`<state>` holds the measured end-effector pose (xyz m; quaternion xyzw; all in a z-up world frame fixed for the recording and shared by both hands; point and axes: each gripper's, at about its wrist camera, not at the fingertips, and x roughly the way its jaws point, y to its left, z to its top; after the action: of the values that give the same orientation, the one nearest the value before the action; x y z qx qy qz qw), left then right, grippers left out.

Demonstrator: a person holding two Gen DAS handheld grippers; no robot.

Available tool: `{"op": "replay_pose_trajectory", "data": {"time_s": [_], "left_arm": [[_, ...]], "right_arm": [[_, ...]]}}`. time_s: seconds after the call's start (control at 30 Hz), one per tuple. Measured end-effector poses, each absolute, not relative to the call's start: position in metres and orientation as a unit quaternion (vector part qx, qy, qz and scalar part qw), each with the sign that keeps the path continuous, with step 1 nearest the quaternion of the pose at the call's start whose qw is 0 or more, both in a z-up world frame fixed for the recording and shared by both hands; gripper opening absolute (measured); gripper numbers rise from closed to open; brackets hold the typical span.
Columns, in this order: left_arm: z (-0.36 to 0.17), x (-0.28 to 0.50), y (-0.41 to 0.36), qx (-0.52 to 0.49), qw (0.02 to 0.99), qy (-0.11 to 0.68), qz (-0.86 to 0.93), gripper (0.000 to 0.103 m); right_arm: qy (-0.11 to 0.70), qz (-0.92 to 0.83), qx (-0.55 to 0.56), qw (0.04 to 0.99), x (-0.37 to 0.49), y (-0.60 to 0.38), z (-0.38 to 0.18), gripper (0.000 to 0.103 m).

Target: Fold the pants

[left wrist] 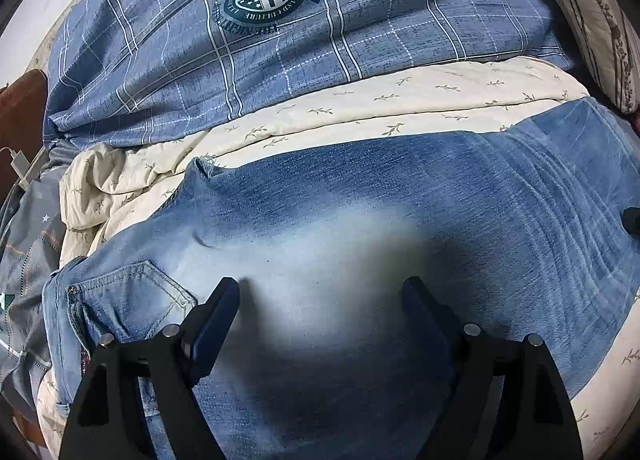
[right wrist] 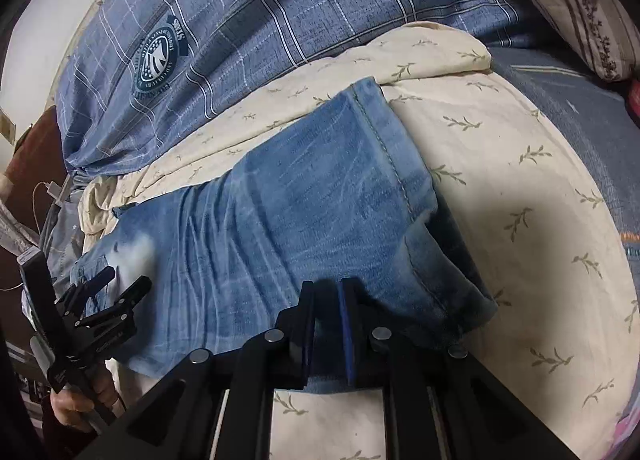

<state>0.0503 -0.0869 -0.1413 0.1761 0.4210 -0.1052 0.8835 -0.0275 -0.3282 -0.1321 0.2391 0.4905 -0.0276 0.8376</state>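
Faded blue denim pants (left wrist: 360,220) on cream leaf-print quilt (right wrist: 500,180); left gripper (left wrist: 320,288) spread wide above the seat, right gripper (right wrist: 326,288) pinching the denim's near edge.

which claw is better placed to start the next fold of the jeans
Probably right. The right claw is already shut on the jeans near the leg hems, ready to carry that end over. The left claw stands open above the seat by the back pocket, gripping nothing.
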Motion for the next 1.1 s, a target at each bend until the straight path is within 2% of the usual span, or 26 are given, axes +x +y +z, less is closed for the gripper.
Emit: {"op": "replay_pose_trajectory", "data": {"time_s": [0.4, 0.67, 1.1], "left_arm": [[-0.128, 0.033, -0.093, 0.182, 0.896, 0.385, -0.128, 0.084], [-0.11, 0.018, -0.095, 0.184, 0.906, 0.352, -0.147, 0.084], [-0.111, 0.013, -0.1, 0.163, 0.893, 0.373, -0.19, 0.084]], "right_arm": [[0.482, -0.055, 0.269, 0.832, -0.056, -0.324, -0.125, 0.014], [0.4, -0.037, 0.31, 0.862, -0.1, -0.323, -0.098, 0.014], [0.4, -0.056, 0.411, 0.817, -0.108, -0.353, -0.12, 0.016]]}}
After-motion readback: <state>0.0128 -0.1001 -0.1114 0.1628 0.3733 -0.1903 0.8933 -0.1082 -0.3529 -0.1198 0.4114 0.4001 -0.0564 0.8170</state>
